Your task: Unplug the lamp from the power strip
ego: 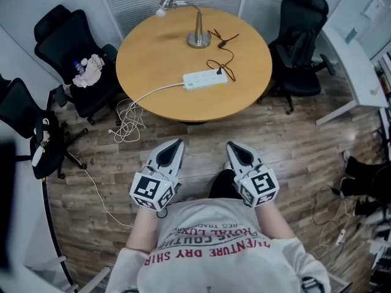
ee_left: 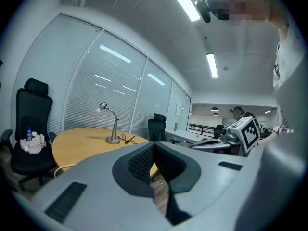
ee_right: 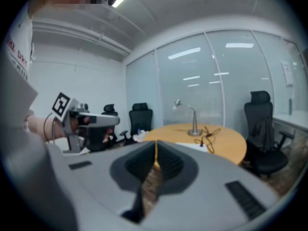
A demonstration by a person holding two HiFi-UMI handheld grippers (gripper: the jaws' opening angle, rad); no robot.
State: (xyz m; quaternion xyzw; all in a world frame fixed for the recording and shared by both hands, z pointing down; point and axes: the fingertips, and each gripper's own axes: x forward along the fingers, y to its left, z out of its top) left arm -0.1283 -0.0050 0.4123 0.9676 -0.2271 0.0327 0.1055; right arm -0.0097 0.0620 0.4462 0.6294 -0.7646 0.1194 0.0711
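Observation:
A silver desk lamp [ego: 197,24] stands at the far side of a round wooden table [ego: 153,93]. Its black cord [ego: 221,58] runs to a plug [ego: 219,72] in the white power strip [ego: 204,79] nearer me. Both grippers hover over the wooden floor, well short of the table's near edge. My left gripper [ego: 176,142] and my right gripper [ego: 231,144] point toward the table, jaws together, nothing between them. The left gripper view shows the lamp [ee_left: 113,128] beyond its closed tips [ee_left: 154,144]. The right gripper view shows lamp [ee_right: 192,121] and strip [ee_right: 190,146] past its tips [ee_right: 155,142].
The strip's white cable [ego: 127,118] drops off the table's left edge and coils on the floor. Black office chairs stand at left [ego: 70,44], one holding a bottle and cloth [ego: 89,71], and at right [ego: 302,41]. A white desk [ego: 354,66] lies far right, loose cables [ego: 330,209] below it.

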